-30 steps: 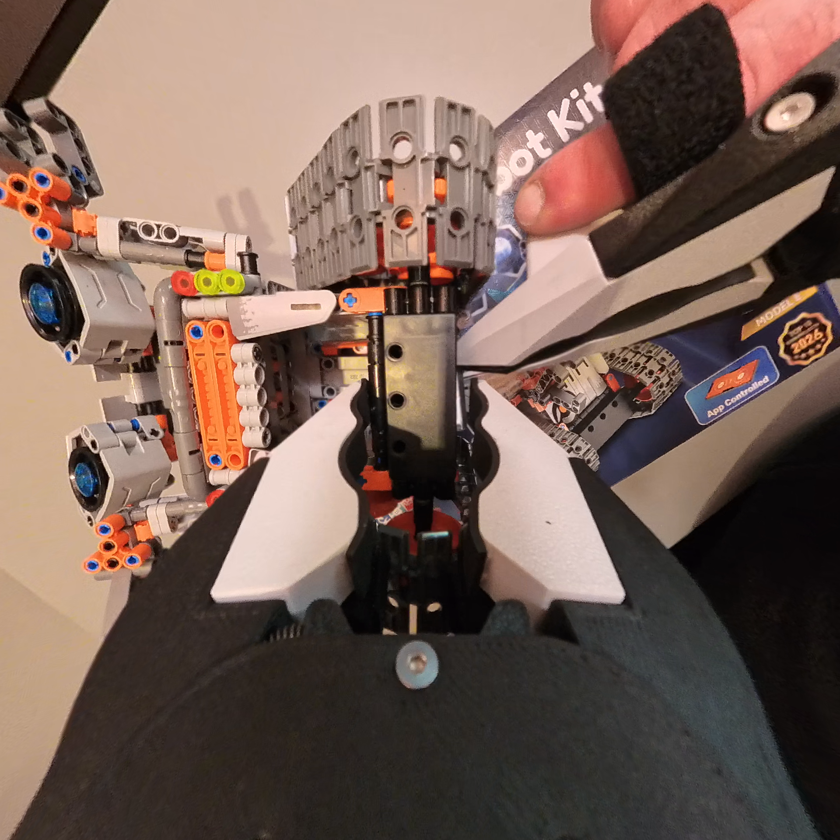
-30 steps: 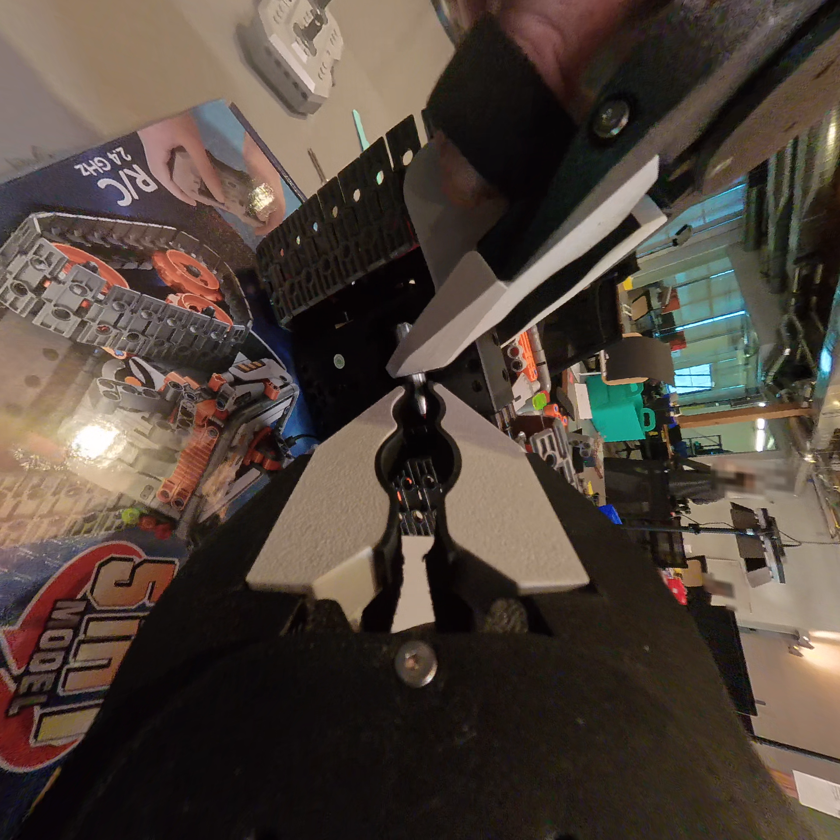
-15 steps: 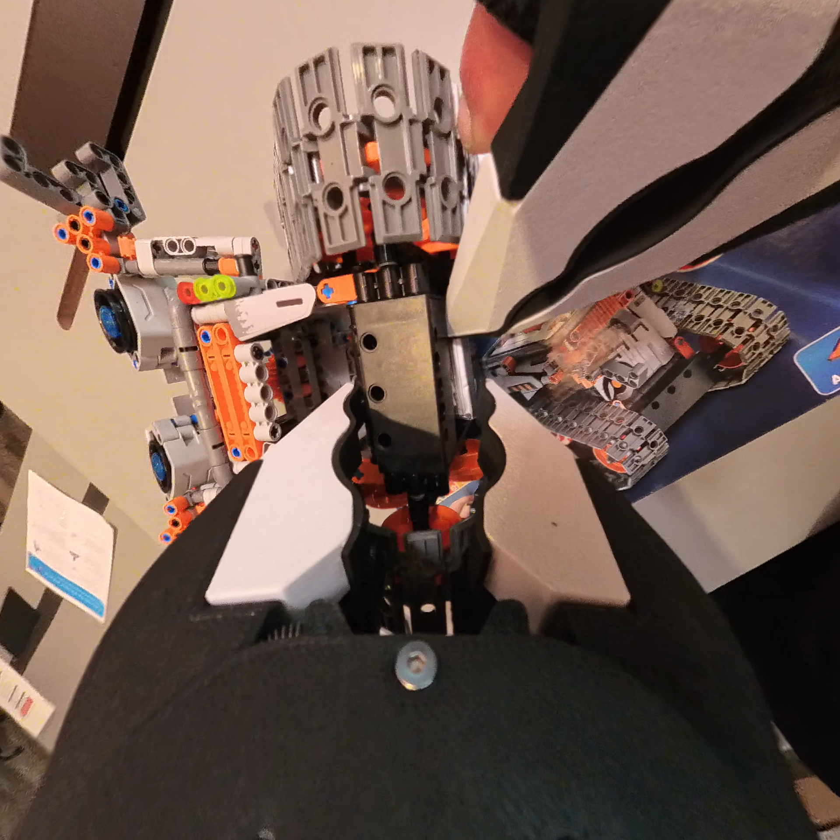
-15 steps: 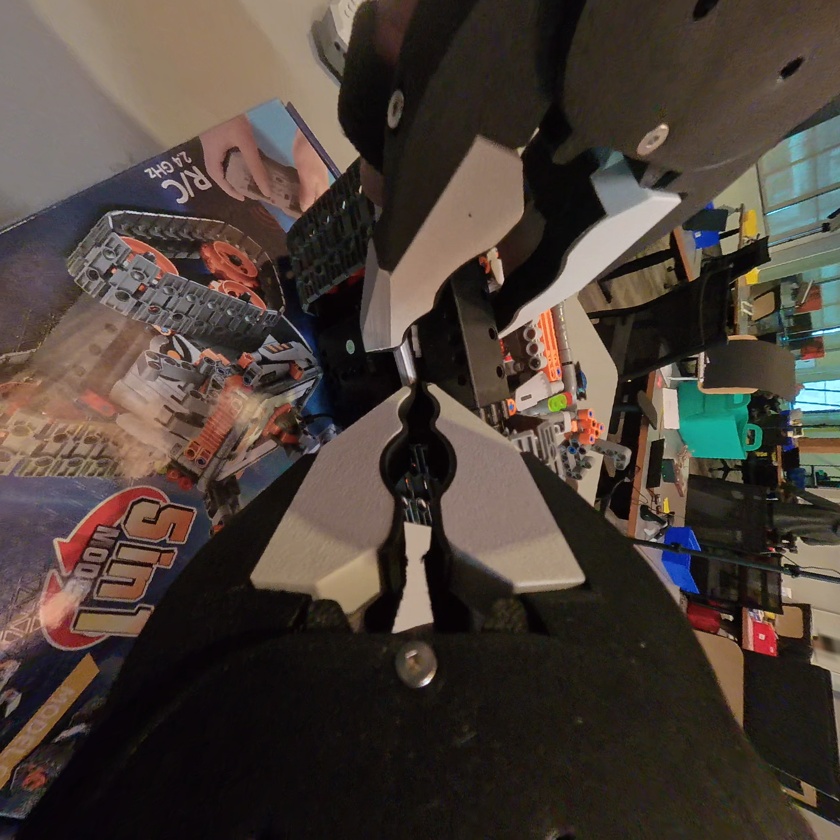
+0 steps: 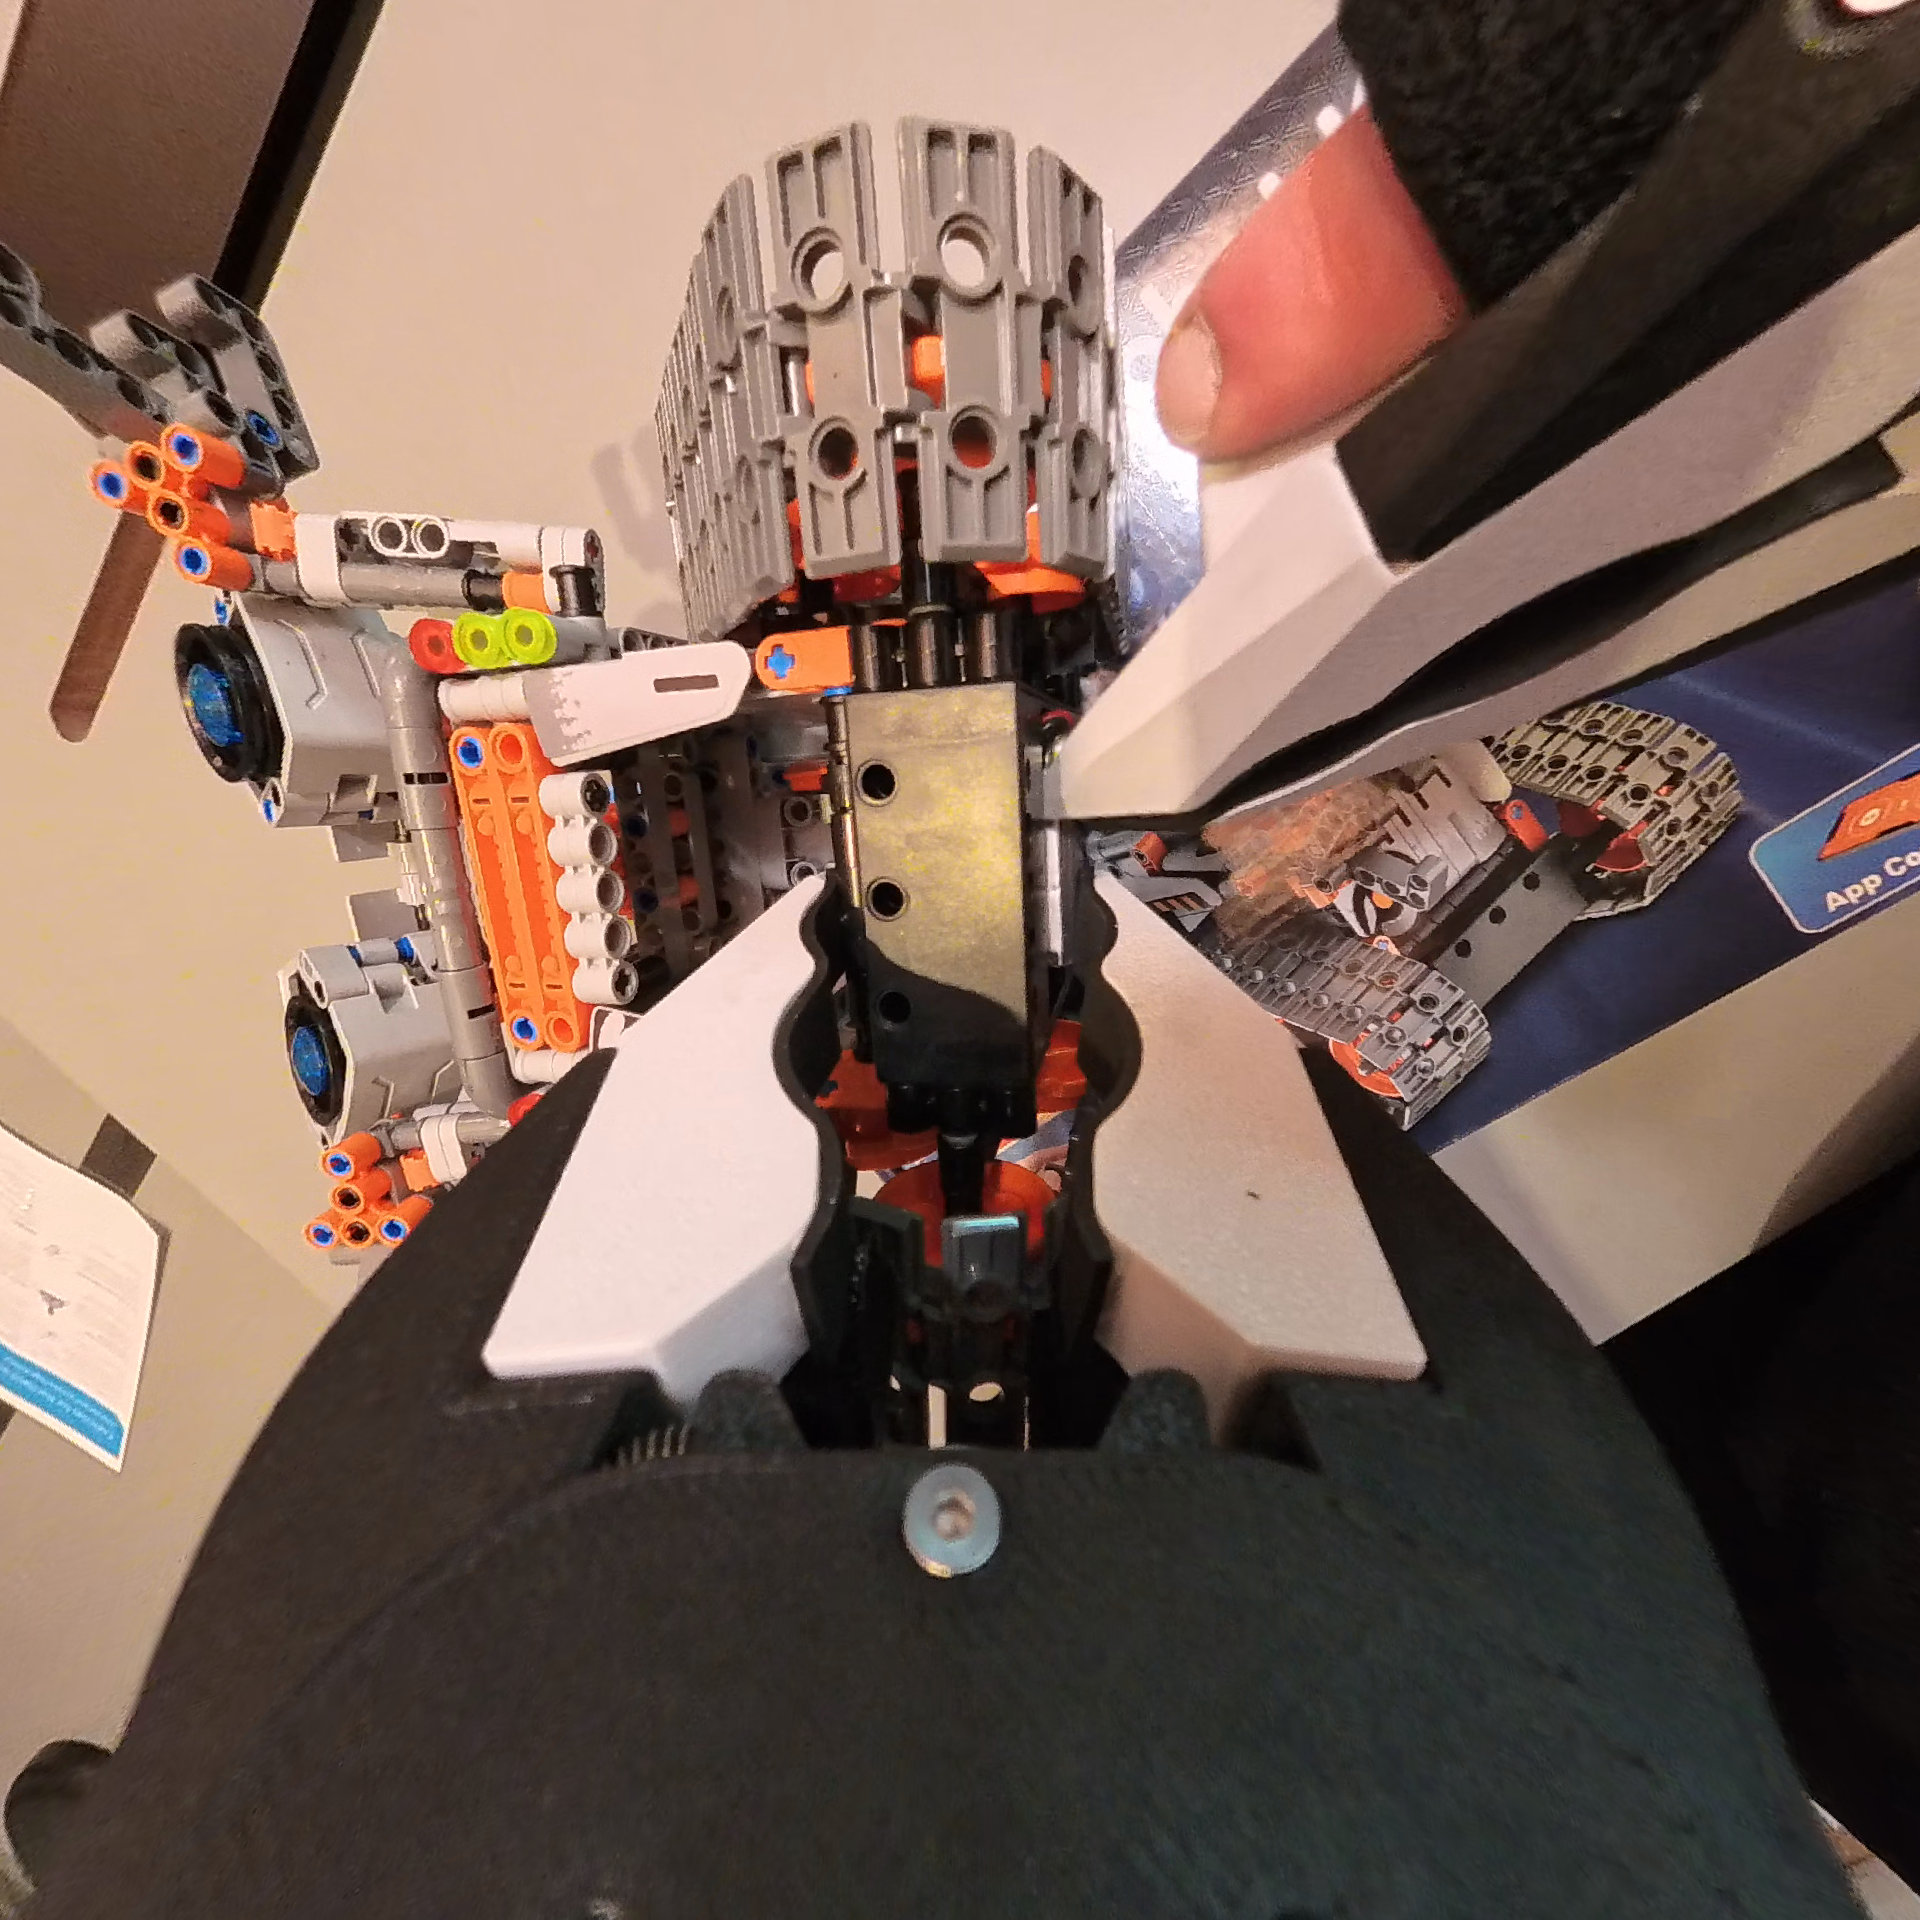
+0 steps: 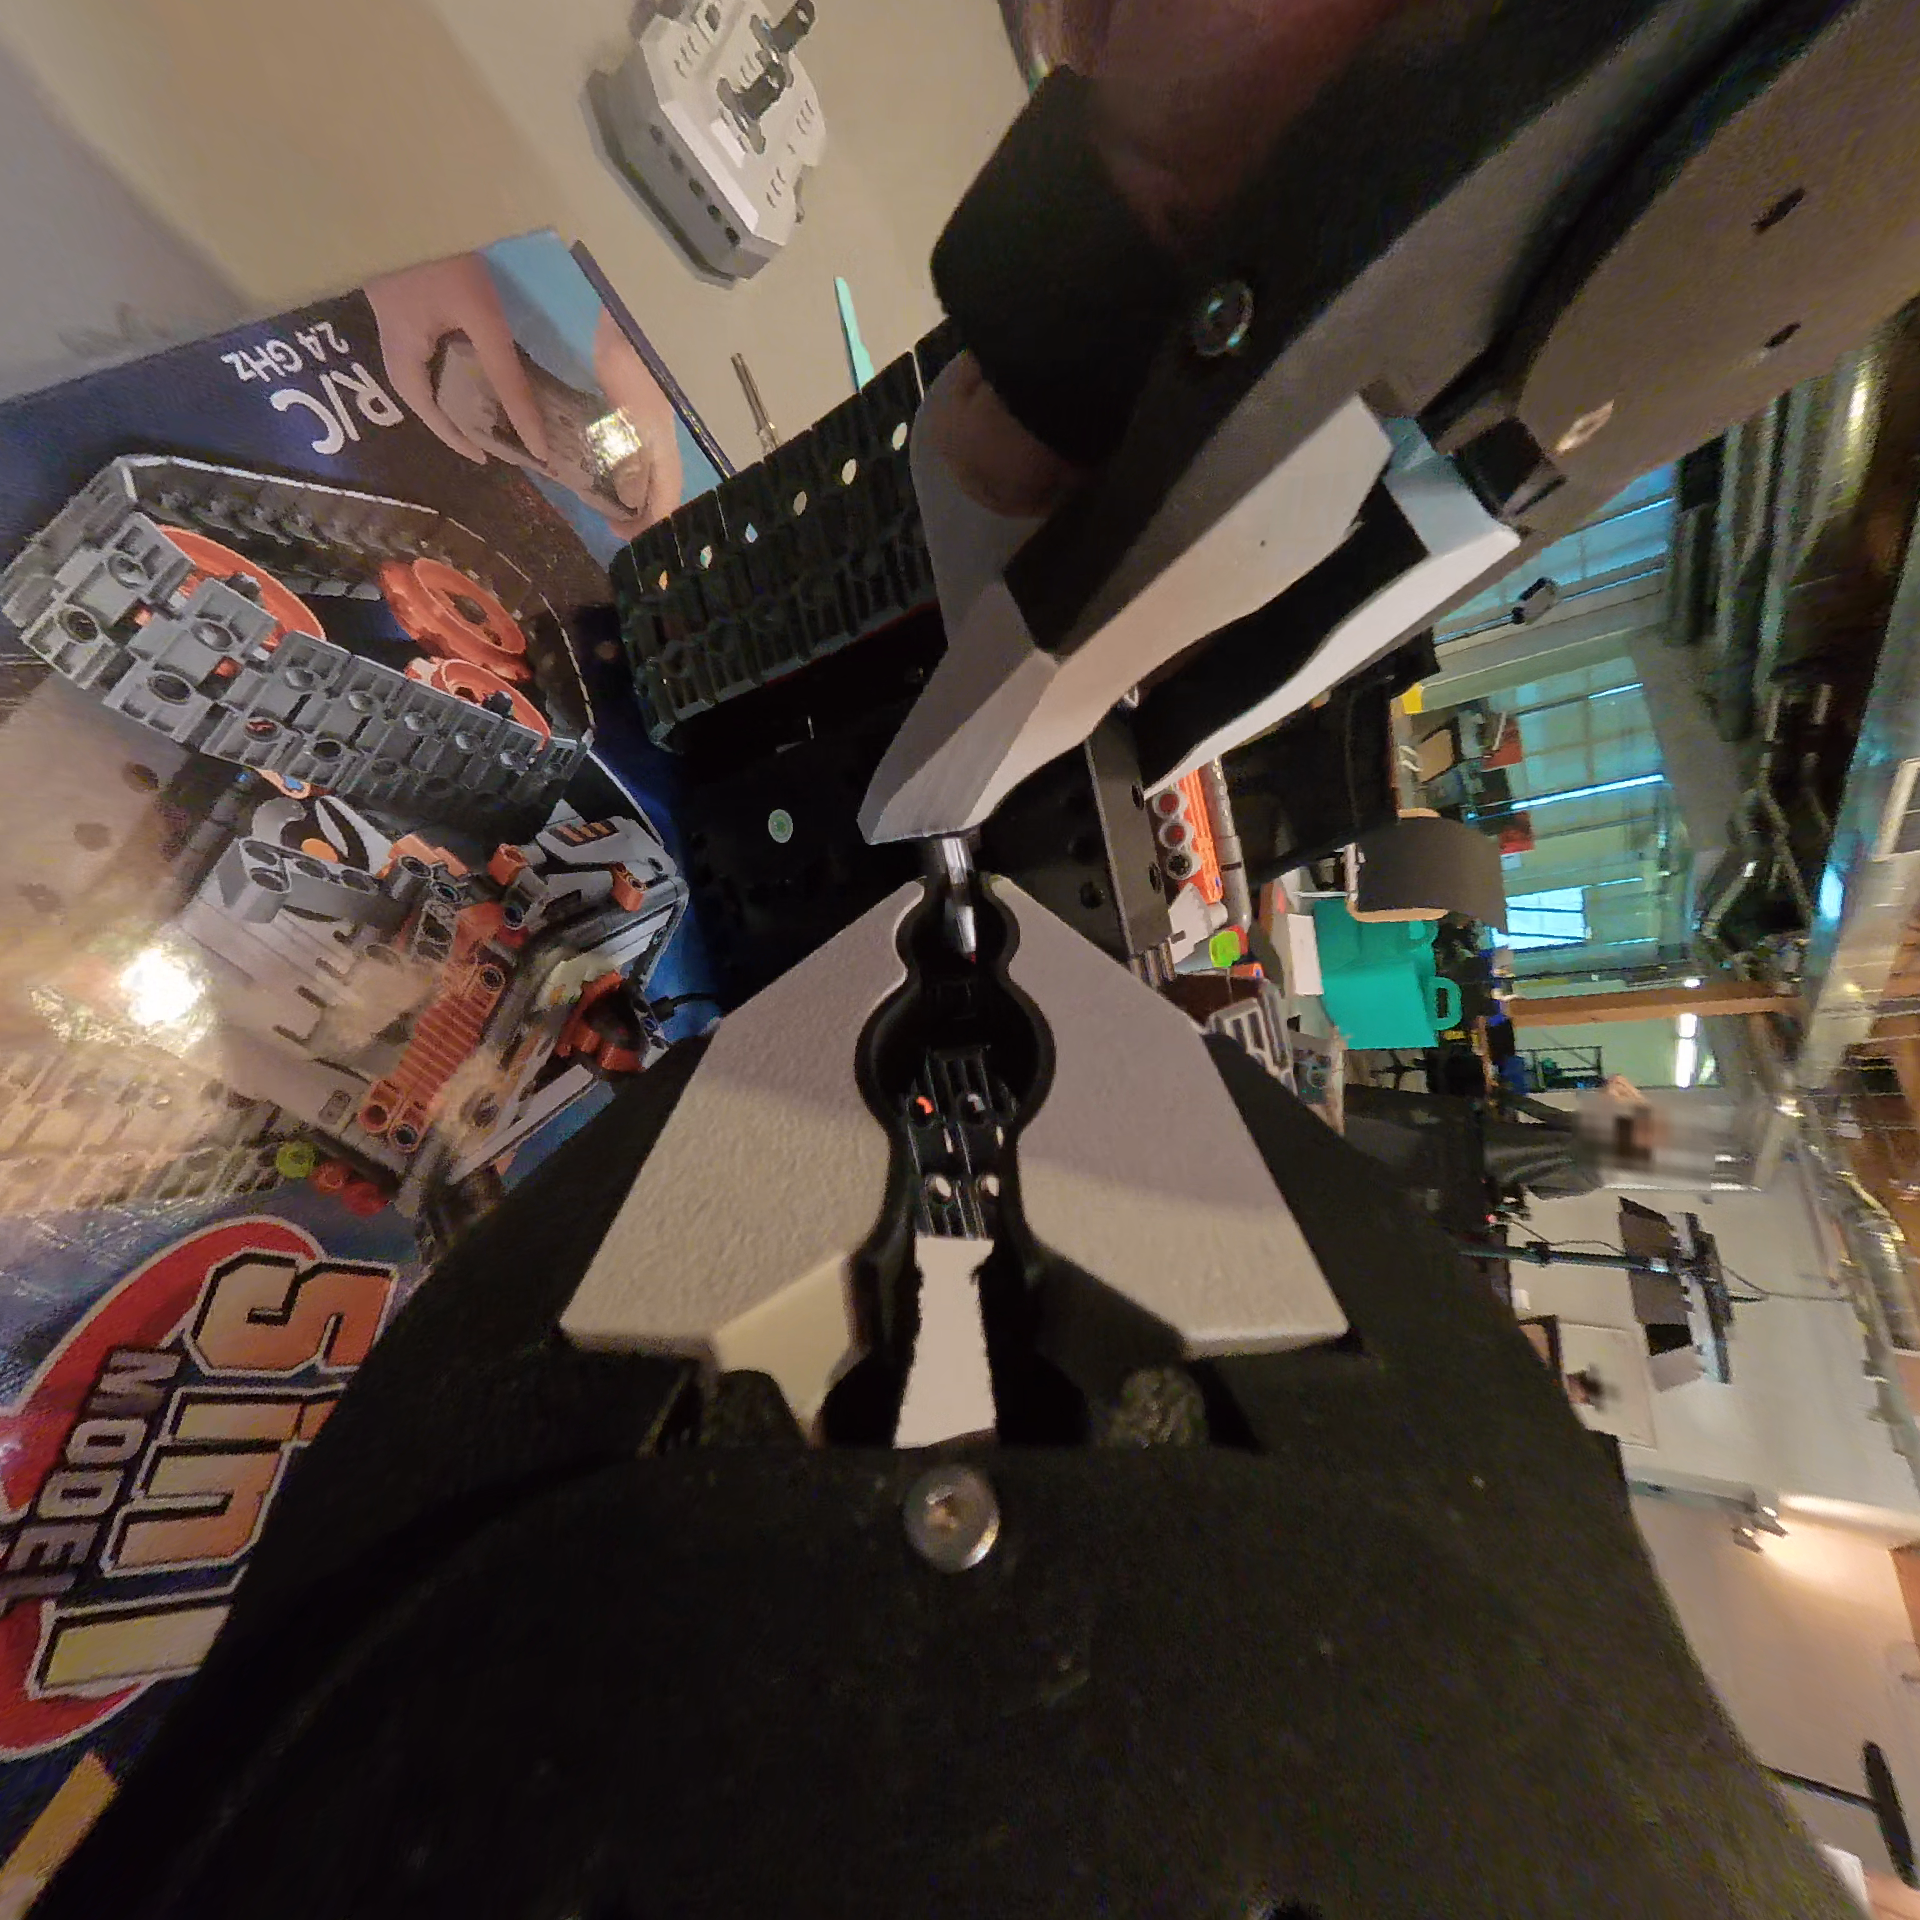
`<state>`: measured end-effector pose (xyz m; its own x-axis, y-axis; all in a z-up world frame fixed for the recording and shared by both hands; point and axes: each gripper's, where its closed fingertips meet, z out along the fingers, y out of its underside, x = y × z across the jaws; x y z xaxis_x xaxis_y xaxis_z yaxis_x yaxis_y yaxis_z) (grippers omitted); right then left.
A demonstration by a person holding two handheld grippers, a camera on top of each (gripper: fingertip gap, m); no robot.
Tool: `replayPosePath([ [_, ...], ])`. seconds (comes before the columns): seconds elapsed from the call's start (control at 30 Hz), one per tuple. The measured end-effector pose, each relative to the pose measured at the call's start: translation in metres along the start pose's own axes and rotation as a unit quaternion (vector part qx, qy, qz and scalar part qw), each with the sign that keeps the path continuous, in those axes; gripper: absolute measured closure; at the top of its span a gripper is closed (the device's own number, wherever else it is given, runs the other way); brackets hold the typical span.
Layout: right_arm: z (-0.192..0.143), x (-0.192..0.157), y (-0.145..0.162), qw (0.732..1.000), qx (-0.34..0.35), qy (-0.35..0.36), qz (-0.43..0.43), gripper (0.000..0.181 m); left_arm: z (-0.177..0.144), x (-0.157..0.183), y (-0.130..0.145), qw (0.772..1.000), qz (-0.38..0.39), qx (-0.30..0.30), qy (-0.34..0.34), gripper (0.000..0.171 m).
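My left gripper [image 5: 956,894] is shut on the black block [image 5: 935,810] of a grey, orange and black brick-built tracked model and holds it up. A grey track loop [image 5: 904,374] sits above the block. My right gripper [image 6: 951,894] is shut on a thin silver pin [image 6: 954,868] that sticks out of the model's black side. In the left wrist view the right gripper's tip [image 5: 1070,800] touches the block's right side, with a person's finger [image 5: 1278,322] on it. In the right wrist view the left gripper [image 6: 920,821] comes in from the top right, beside the dark track [image 6: 769,582].
The model's printed blue box [image 6: 260,727] lies close behind it and also shows in the left wrist view [image 5: 1558,831]. A grey remote controller [image 6: 717,125] lies on the pale surface. A cluttered workshop with a teal container [image 6: 1382,977] is on the right. The grippers are tip to tip, or close to it.
Both grippers keep their holds. The model and both views tilted half a second ago, with the right gripper looming large, and have swung back near where they were.
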<state>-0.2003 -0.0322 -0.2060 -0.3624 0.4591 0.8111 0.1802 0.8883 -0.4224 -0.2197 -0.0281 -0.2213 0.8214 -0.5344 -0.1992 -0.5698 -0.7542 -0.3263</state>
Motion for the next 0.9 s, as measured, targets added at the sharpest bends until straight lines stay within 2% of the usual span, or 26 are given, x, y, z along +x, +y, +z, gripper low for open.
replayPosePath([
  [0.23,0.0011,-0.0016,0.0002,1.000,0.004,-0.019,-0.021,0.174,0.0000,0.0001,0.0000,1.000,-0.002,0.002,0.013,0.131],
  [0.5,0.0011,-0.0024,0.0001,0.999,-0.004,0.007,-0.047,0.177,0.0001,0.0043,-0.0017,0.999,-0.007,0.006,0.035,0.129],
  [0.73,0.0002,-0.0027,-0.0005,1.000,-0.003,-0.009,-0.014,0.180,0.0018,0.0057,0.0005,0.999,0.006,-0.002,0.034,0.126],
  [0.9,-0.0036,-0.0019,-0.0014,0.998,0.000,-0.060,0.023,0.181,-0.0004,0.0026,0.0010,1.000,0.018,-0.004,0.009,0.124],
])
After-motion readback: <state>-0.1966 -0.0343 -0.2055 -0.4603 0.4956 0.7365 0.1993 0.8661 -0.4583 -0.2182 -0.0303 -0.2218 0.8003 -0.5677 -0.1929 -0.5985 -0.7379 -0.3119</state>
